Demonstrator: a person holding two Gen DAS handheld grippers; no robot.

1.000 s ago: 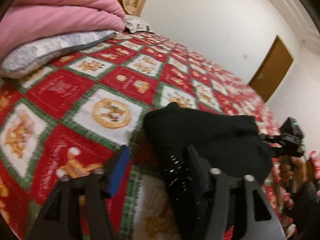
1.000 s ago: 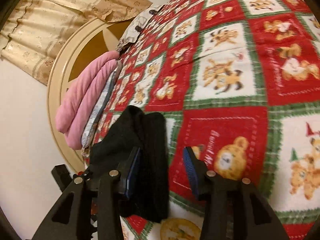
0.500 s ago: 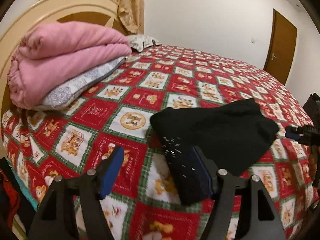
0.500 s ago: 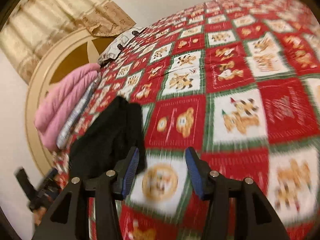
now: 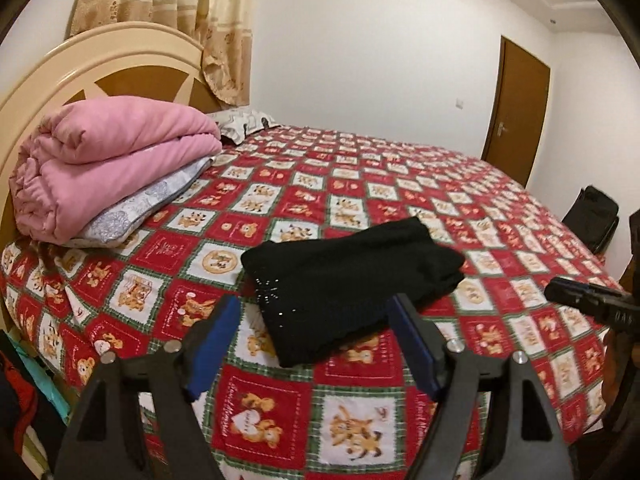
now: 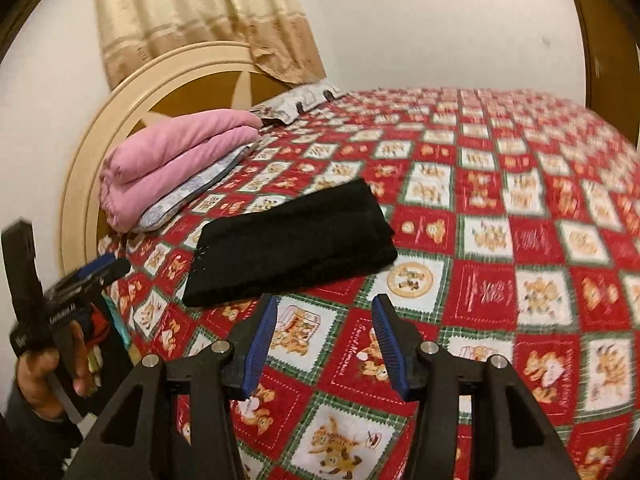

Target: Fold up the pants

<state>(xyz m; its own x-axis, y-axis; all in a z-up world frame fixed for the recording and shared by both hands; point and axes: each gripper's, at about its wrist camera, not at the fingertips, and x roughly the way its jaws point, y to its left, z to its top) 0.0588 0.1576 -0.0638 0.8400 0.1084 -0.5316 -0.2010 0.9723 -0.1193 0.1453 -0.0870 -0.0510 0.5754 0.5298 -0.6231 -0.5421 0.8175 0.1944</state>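
Note:
The black pants (image 5: 344, 280) lie folded into a compact rectangle on the red patterned bedspread (image 5: 360, 184). They also show in the right wrist view (image 6: 292, 240). My left gripper (image 5: 314, 316) is open and empty, held above the bed's near edge, apart from the pants. My right gripper (image 6: 324, 320) is open and empty, held back from the pants over the bedspread. The right gripper shows at the right edge of the left wrist view (image 5: 588, 300). The left gripper shows at the left of the right wrist view (image 6: 92, 276).
A folded pink blanket (image 5: 108, 164) on a grey pillow (image 5: 144, 208) sits by the cream headboard (image 5: 96, 68). A patterned pillow (image 5: 244, 122) lies behind it. A brown door (image 5: 516, 108) and a black bag (image 5: 592, 216) are at the far right.
Both grippers have pulled back and up from the pants, which lie let go on the bed. The left jaws have opened wider.

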